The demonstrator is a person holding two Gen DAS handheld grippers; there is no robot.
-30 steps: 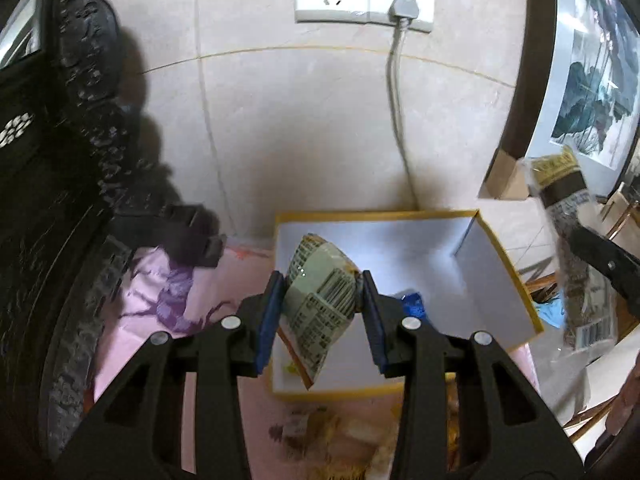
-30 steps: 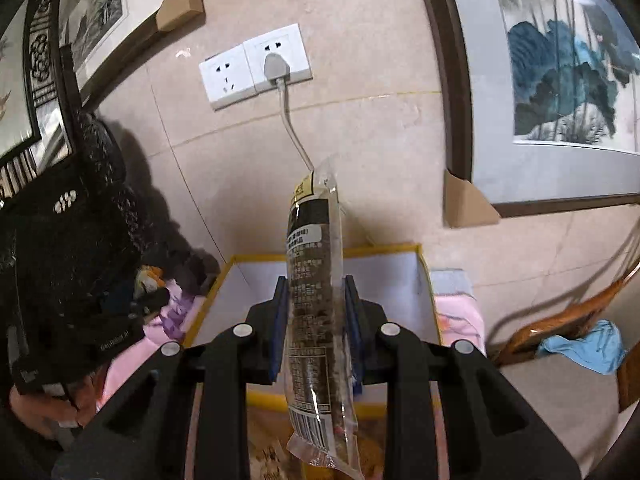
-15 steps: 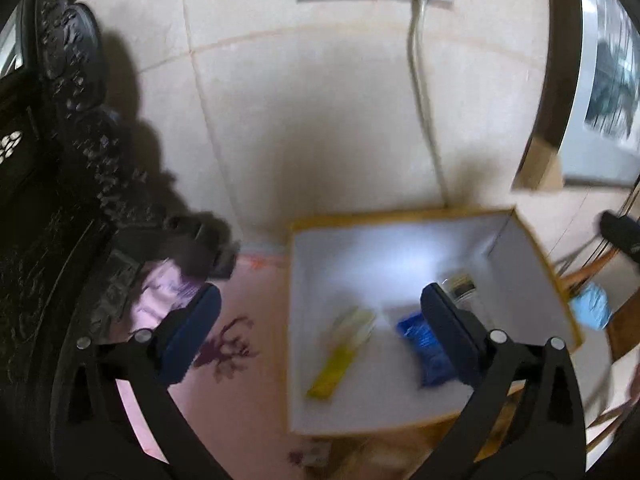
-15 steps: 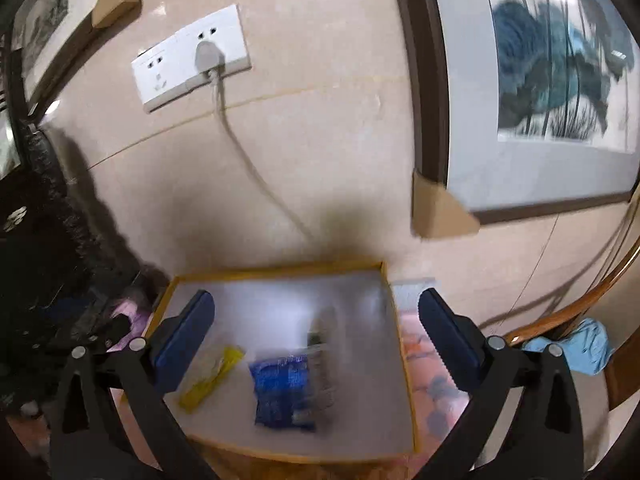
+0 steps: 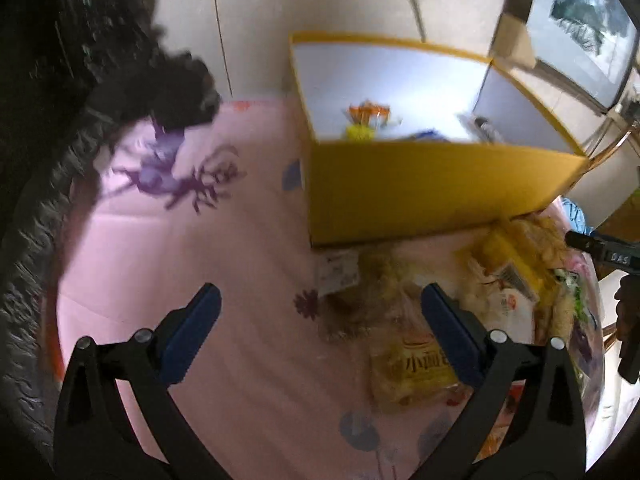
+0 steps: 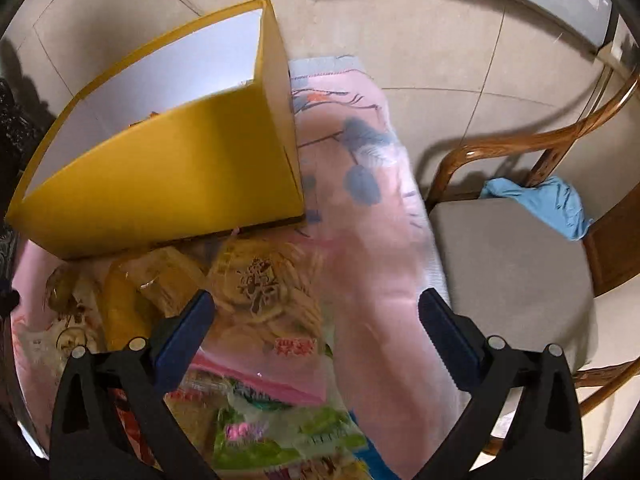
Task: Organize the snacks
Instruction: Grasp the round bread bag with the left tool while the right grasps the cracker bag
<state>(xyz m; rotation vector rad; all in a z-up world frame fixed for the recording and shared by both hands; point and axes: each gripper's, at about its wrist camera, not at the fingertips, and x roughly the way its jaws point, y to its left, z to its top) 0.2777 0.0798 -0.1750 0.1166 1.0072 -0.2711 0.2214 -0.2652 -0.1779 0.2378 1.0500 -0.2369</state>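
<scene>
A yellow box (image 5: 432, 196) with a white inside stands on the pink cloth; several snack packs (image 5: 366, 120) lie in it. It also shows in the right wrist view (image 6: 168, 176). Loose snack packs (image 5: 416, 360) lie in a pile in front of the box. My left gripper (image 5: 320, 320) is open and empty above the cloth, near the pile's left edge. My right gripper (image 6: 316, 324) is open and empty above a round-cookie pack (image 6: 260, 284) and a green pack (image 6: 288, 436).
A wooden chair (image 6: 508, 264) with a grey seat and a blue cloth (image 6: 540, 200) stands right of the table. A dark carved object (image 5: 60, 60) is at the left. The tiled wall lies behind the box.
Both grippers held packs over the box, then opened and dropped them in. Both have since pulled back and down over the loose pile, open and empty.
</scene>
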